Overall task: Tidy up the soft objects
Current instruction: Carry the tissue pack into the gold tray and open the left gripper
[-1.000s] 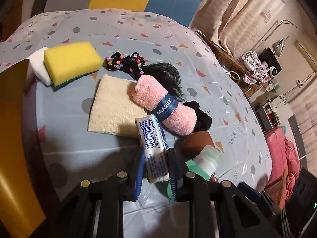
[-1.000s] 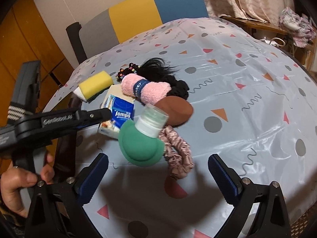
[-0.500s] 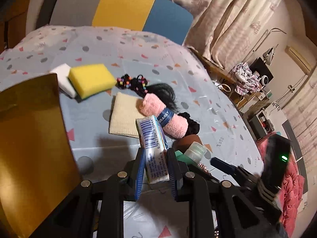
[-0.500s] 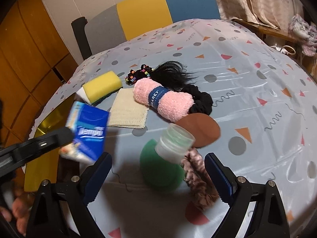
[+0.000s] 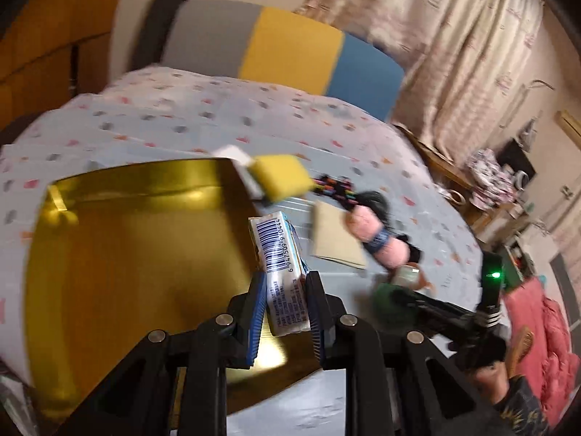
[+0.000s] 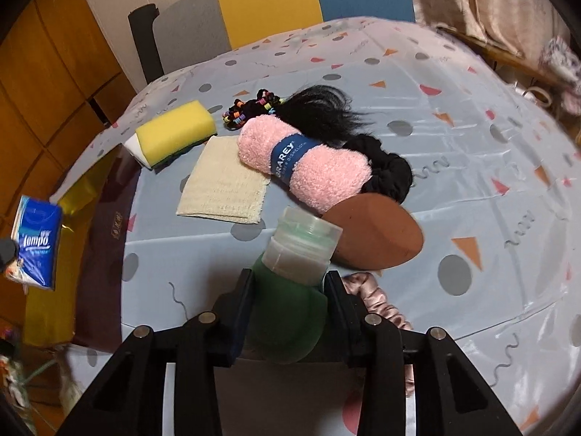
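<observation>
My left gripper (image 5: 284,292) is shut on a blue and white tissue pack (image 5: 281,261) and holds it above the right edge of a gold box (image 5: 120,254); the pack also shows in the right wrist view (image 6: 36,243). My right gripper (image 6: 288,290) is shut on a green squeeze bottle (image 6: 290,312) with a clear cap, on the table. A pink rolled towel (image 6: 305,160), beige cloth (image 6: 225,181), yellow sponge (image 6: 176,130), brown puff (image 6: 377,232), black scrunchie (image 6: 388,174), pink scrunchie (image 6: 385,309), black hairpiece (image 6: 323,109) and beaded hair ties (image 6: 250,107) lie on the table.
The table has a pale blue patterned cover (image 6: 472,145). A grey, yellow and blue chair back (image 6: 276,3) stands behind it. The gold box shows at the table's left edge in the right wrist view (image 6: 76,196). Curtains (image 5: 454,54) and clutter are at the right.
My left gripper has lifted the tissue pack and swung it left over the gold box. My right gripper has moved forward and shut on the green bottle.
</observation>
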